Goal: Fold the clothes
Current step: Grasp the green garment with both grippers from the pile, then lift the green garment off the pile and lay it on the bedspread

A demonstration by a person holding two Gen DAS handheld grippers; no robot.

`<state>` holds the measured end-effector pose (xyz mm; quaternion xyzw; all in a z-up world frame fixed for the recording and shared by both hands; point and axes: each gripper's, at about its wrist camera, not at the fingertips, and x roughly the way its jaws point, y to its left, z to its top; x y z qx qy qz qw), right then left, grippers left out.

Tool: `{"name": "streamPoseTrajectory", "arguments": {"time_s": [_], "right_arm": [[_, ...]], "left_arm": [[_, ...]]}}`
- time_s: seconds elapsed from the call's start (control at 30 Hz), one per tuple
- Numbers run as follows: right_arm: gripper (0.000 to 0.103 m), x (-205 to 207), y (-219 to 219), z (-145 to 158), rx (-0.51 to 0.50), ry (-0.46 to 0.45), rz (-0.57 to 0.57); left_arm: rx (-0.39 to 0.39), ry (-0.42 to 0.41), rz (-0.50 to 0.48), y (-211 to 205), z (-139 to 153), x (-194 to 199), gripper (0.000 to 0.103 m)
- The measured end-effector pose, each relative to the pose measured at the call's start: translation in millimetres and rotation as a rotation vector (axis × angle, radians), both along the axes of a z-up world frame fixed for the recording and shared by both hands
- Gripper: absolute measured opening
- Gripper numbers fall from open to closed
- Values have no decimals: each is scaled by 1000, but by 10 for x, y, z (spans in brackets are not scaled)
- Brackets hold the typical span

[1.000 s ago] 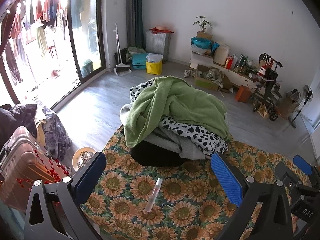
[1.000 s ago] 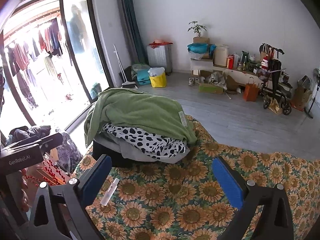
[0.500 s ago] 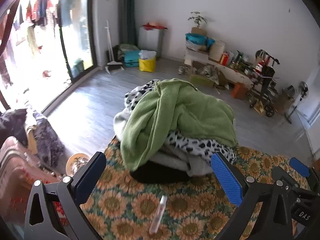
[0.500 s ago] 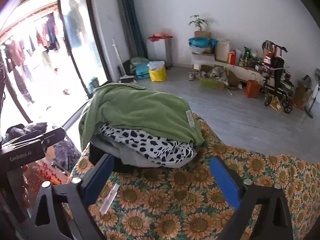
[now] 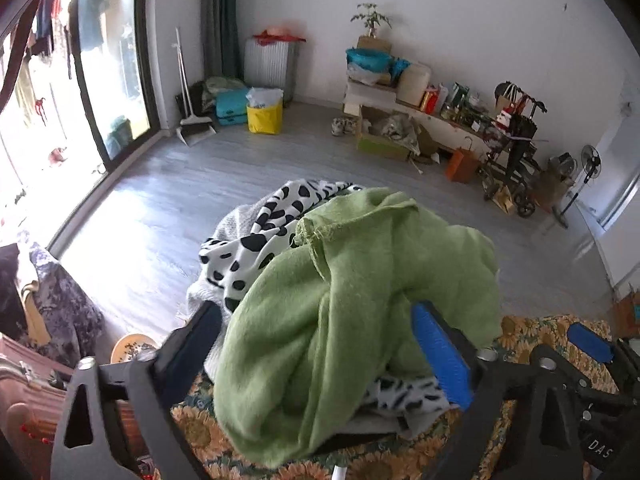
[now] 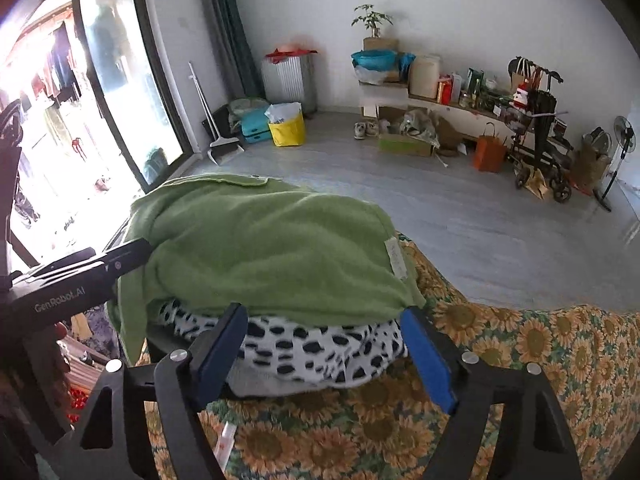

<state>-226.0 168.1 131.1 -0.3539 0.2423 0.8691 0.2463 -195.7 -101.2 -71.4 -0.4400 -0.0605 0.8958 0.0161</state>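
**Both grippers at the green garment on top of the heap**

The green fleece garment [image 5: 344,320] lies crumpled on top of a pile, draped over a black-and-white spotted piece [image 6: 304,348] with a pale grey one [image 6: 260,380] beneath. The pile sits at the far left of the sunflower-print cloth [image 6: 540,352]. Nothing in it looks folded; the green piece is bunched, one stitched hem turned up at the far side.

My left gripper [image 5: 316,354] is spread wide, its fingers straddling a hanging fold of the green fabric on the pile's left flank, so I judge it is placed to close on that fold. My right gripper [image 6: 322,354] is also spread, fingers level with the spotted layer just under the green edge on the near side, pinching nothing. The bare cloth to the right looks like the place to spread a garment flat.

A small clear tube [image 6: 226,442] lies on the cloth just near the pile. Beyond are grey floor, a yellow bag [image 6: 286,130] and a cluttered shelf [image 6: 452,104].
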Motion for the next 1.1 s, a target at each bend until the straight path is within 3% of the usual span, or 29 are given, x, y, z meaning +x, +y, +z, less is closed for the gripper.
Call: {"name": "streamPoseTrajectory", "arguments": {"time_s": [0.13, 0.2, 0.3, 0.53, 0.63, 0.7, 0.8, 0.87, 1.1], "right_arm": [[77, -199, 34, -69, 2, -31, 21], [76, -282, 33, -96, 3, -44, 35], [75, -373, -1, -104, 2, -43, 63], [82, -655, -260, -202, 2, -53, 181], [79, -785, -389, -254, 2, -59, 238], [66, -843, -457, -281, 1, -61, 265], [37, -807, -486, -285, -2, -55, 264], [8, -709, -470, -252, 3, -54, 243], [6, -114, -286, -117, -5, -7, 108]], "left_arm": [[83, -45, -17, -42, -121, -149, 54], [103, -41, -25, -31, -87, -144, 32], [150, -50, -30, -44, -27, -91, 17], [272, -77, -14, -160, 50, 151, 14], [291, -80, 10, -168, 54, 275, 14], [290, -83, 20, -113, 72, 339, 13], [288, -79, 22, -23, 121, 458, 13], [285, -73, 13, 58, 163, 533, 13], [256, -52, -61, 615, 335, 790, 13]]}}
